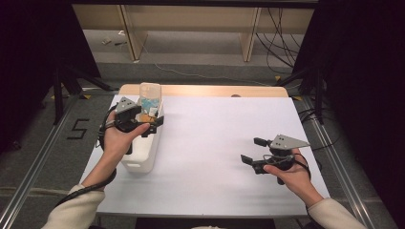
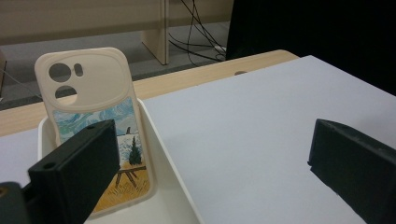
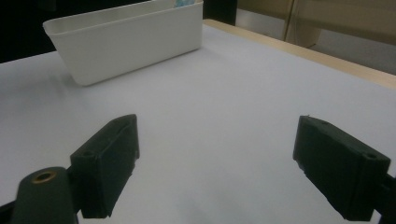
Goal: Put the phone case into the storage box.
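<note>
A white oblong bin (image 1: pixel 141 161) stands at the left of the white table (image 1: pixel 215 129). A cream phone case (image 1: pixel 150 97) with a painted landscape stands upright at the bin's far end, leaning on its wall. My left gripper (image 1: pixel 150 119) hovers open over the bin just short of the case. In the left gripper view the case (image 2: pixel 93 112) sits partly behind one jaw, the other jaw is out over the table, and the gripper (image 2: pixel 215 168) holds nothing. My right gripper (image 1: pixel 251 150) is open and empty at the right, low over the table; its own view shows the gripper (image 3: pixel 224 163) facing the bin (image 3: pixel 130 42).
A bare wooden strip (image 1: pixel 215 90) runs along the table's far edge. Beyond it are wooden furniture legs (image 1: pixel 248 38) and loose cables (image 1: pixel 282 43) on the floor. Black curtains close both sides. The white surface stretches wide between the bin and my right gripper.
</note>
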Demonstrator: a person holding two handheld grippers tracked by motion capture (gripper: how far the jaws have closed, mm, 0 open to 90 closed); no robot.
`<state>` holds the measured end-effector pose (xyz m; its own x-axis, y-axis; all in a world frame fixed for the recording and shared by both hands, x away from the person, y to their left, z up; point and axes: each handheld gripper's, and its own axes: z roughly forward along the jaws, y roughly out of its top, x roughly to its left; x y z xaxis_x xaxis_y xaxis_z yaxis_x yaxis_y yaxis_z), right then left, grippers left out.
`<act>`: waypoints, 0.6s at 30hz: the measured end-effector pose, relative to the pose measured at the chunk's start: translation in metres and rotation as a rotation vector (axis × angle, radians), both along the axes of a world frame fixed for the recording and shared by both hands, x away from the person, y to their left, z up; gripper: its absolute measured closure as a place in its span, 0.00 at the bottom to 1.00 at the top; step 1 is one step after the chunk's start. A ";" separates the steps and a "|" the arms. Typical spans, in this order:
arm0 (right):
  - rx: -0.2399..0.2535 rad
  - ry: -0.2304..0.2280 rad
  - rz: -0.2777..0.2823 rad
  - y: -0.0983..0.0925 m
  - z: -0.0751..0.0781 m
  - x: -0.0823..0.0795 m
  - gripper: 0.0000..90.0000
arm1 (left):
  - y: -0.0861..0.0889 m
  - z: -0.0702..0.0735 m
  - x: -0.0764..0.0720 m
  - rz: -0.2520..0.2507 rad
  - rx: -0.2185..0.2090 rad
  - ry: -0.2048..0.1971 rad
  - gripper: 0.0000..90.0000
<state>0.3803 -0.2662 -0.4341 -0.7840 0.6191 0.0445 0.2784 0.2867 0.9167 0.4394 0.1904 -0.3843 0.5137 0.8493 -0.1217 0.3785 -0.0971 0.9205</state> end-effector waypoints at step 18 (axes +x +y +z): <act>0.001 -0.005 0.002 0.000 0.000 0.000 0.17 | -0.003 -0.005 -0.022 -0.037 0.002 -0.030 0.02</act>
